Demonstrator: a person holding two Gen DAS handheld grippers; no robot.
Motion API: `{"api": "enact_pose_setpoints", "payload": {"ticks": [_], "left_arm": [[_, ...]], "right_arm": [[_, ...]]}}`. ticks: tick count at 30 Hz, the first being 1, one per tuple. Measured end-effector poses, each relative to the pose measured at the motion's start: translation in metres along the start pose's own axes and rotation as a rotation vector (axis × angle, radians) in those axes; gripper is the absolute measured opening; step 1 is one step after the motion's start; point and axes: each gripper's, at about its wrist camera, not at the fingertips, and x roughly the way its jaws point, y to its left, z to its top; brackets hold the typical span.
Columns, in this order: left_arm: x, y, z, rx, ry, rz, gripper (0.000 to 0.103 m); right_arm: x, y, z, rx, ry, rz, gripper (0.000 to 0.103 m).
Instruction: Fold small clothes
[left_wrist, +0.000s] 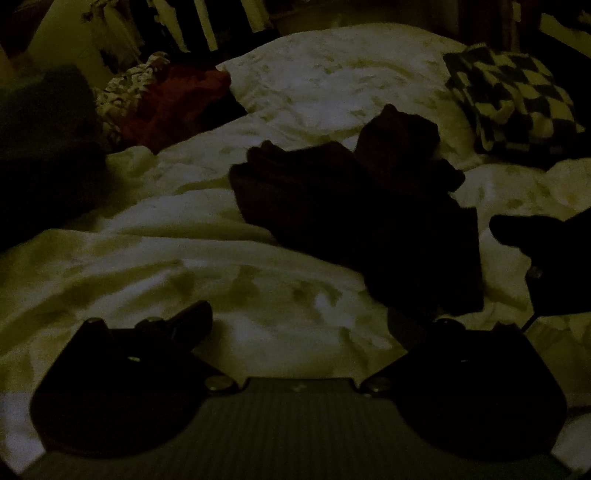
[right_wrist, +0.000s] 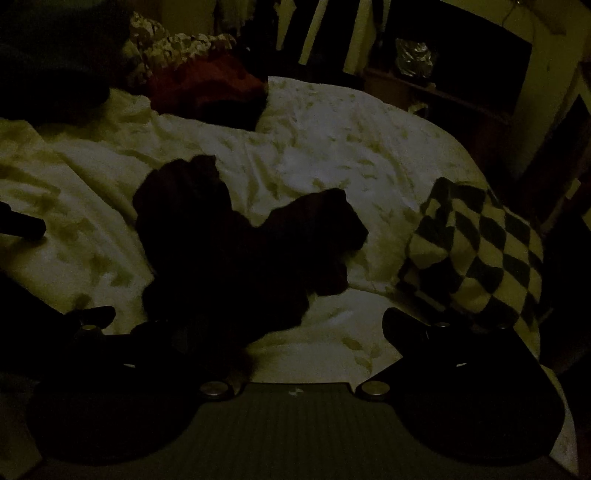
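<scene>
Dark cloth, the garment (left_wrist: 354, 206) you are to fold, lies crumpled on the pale, rumpled duvet (left_wrist: 155, 266) in the middle of the bed, with two lobes of fabric sticking up at its far end. Very dim lighting hides what kind of garment it is. No crease or squared edge shows, so judge the folding as not yet begun on this piece: spreading it flat and every fold after that remain to be done.

Your left gripper (left_wrist: 299, 321) hovers over bare duvet just beside the near edge of the garment. Its jaws stand wide apart with nothing between them.

Your right gripper (right_wrist: 251, 325) sits at the near end of the same garment. Its jaws are also spread wide. The left finger (right_wrist: 96, 317) is lost against the dark fabric, so whether it touches the cloth cannot be told; nothing appears clamped.

A checkered knit (right_wrist: 480, 251) lies to the right on the duvet, apart from the garment, and looks roughly bundled; whether it counts as folded cannot be told. A red cloth (left_wrist: 173, 103) and a patterned cloth (left_wrist: 125, 85) are heaped at the far left by the pillow (left_wrist: 332, 74), apparently unfolded.
</scene>
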Motion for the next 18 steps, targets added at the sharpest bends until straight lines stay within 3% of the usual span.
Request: {"api": "enact_pose_setpoints", "payload": {"ticks": [5, 18], "left_arm": [[-0.001, 0.009, 0.001, -0.045, -0.01, -0.036, 0.103], [0.01, -0.008, 0.012, 0.0, 0.016, -0.023, 0.103]], "right_arm": [[-0.001, 0.007, 0.001, -0.042, -0.002, -0.022, 0.103], [0.008, -0.006, -0.004, -0.014, 0.005, -0.014, 0.103]]}}
